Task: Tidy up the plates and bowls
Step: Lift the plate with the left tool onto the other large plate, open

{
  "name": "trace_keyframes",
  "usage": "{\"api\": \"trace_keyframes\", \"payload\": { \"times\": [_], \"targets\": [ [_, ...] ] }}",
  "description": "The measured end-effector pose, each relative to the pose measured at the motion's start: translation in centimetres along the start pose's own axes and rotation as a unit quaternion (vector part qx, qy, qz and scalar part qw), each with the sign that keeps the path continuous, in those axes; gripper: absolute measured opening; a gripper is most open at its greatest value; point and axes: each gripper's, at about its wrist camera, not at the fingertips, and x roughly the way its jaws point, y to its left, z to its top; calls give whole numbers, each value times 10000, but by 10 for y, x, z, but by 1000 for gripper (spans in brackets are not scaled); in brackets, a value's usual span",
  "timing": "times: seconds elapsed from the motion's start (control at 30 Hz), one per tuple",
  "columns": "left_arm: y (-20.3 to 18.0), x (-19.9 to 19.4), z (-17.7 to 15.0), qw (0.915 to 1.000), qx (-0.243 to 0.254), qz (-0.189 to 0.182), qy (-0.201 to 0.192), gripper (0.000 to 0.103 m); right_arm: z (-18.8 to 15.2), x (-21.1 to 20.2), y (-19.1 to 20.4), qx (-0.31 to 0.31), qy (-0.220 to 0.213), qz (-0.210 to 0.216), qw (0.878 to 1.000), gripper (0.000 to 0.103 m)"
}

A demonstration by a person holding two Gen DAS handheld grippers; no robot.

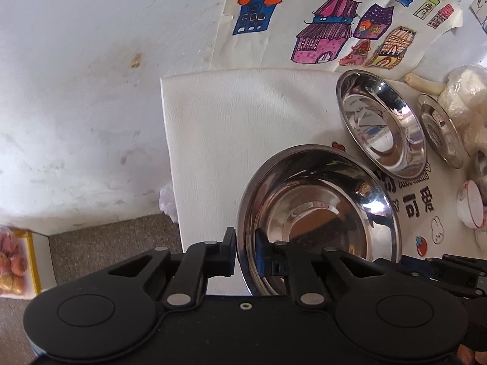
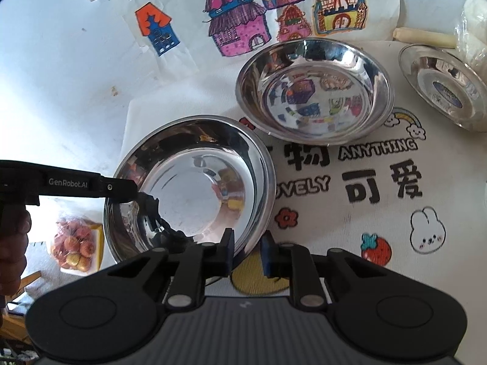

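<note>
A large steel bowl (image 1: 319, 213) (image 2: 188, 188) sits at the near left of the cloth-covered table (image 1: 231, 127). My left gripper (image 1: 246, 243) is shut on its left rim, one finger outside the wall and one inside; in the right wrist view, the left gripper (image 2: 137, 193) reaches in from the left edge. My right gripper (image 2: 248, 249) is shut on the bowl's near right rim; from the left wrist camera, the right gripper (image 1: 404, 266) shows only partly behind the bowl. A second steel bowl (image 1: 380, 127) (image 2: 313, 91) and a small steel plate (image 1: 441, 130) (image 2: 444, 88) lie farther back.
A small white bowl with a red rim (image 1: 471, 206) stands at the right. Plastic bags (image 1: 462, 97) and a pale stick (image 2: 426, 38) lie behind the plate. Drawings of houses (image 2: 237, 24) hang on the wall. The table's left edge drops to the floor, where a bag of fruit (image 2: 73, 243) lies.
</note>
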Motion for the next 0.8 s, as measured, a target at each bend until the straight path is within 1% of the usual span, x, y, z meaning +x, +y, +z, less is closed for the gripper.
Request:
{"api": "trace_keyframes", "payload": {
  "times": [0.17,0.3,0.43,0.6,0.67,0.8],
  "targets": [
    [-3,-17,-15,10000,-53,-15,0,13,-7,-12,1,-108,40,121,9999,20],
    [-10,-28,-14,9997,-131,-76,-166,13,-5,-30,-2,-182,-153,149,9996,20],
    [-27,-30,-1,9991,-72,-181,-383,13,4,-43,-14,-119,-378,54,9992,20],
    [-58,-24,25,9974,94,-298,-649,13,29,-56,-39,-4,-666,-150,9977,20],
    [-71,-20,36,9965,163,-303,-763,13,40,-56,-49,-8,-724,-205,9972,20],
    [-91,-8,53,9956,237,-286,-858,14,62,-50,-68,-58,-776,-307,9965,20]
  ]
}}
